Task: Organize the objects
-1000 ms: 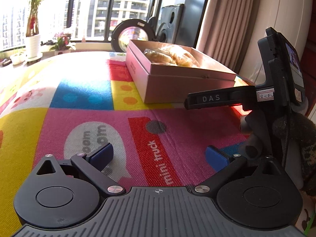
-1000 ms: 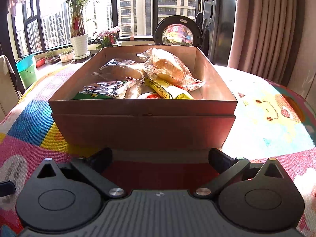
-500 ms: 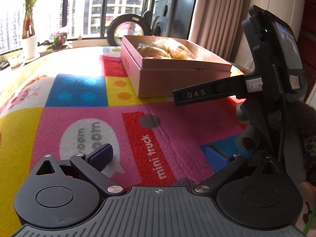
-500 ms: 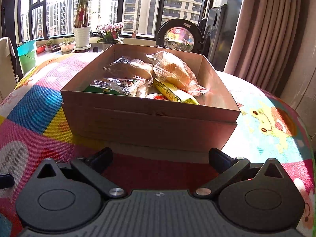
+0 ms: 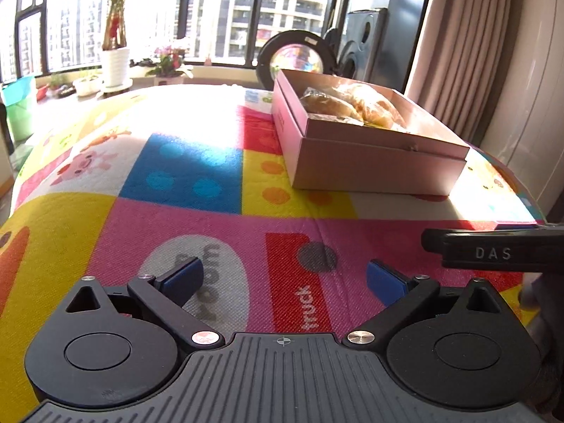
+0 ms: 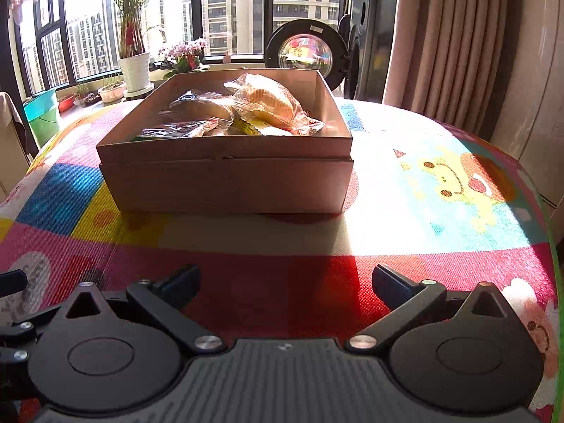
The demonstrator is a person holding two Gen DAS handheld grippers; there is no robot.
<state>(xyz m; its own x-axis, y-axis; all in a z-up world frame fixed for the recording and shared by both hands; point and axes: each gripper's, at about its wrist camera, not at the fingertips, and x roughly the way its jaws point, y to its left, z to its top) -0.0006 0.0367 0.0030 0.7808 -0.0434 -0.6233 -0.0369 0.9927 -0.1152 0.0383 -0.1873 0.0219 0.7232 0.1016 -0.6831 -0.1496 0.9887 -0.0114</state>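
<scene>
Sunlit windows with high-rise blocks run across the back of the room, a potted plant (image 6: 132, 53) in a white pot on the sill at the left, a round washing-machine door (image 6: 306, 54) behind the middle, and curtains (image 6: 440, 42) at the right. Nearer, a bright cartoon play mat (image 5: 183, 162) covers the surface I'm working over.

From my left gripper (image 5: 283, 276) I see only bare mat between its blue pads; it is released, jaws spread wide, holding nothing, and it hangs low and roughly level above the pink panel. The cardboard box (image 5: 370, 151) sits ahead and to its right, well apart. At the right edge of that view a black bar marked DAS cuts in, part of the other tool as far as I can judge.

My right gripper (image 6: 285, 283) is likewise released and empty, fingers apart, level and squared to the box's (image 6: 225, 183) near wall, with a strip of mat between them. Inside the box lie wrapped bread packets (image 6: 261, 105) and other snack bags, piled loosely.

I find no loose item on the mat in either view, so I judge the gathering to be largely done and both tools to be standing off. If anything remains, the next move calls for finding it outside these views, or for reaching over the near wall to settle the packets.
</scene>
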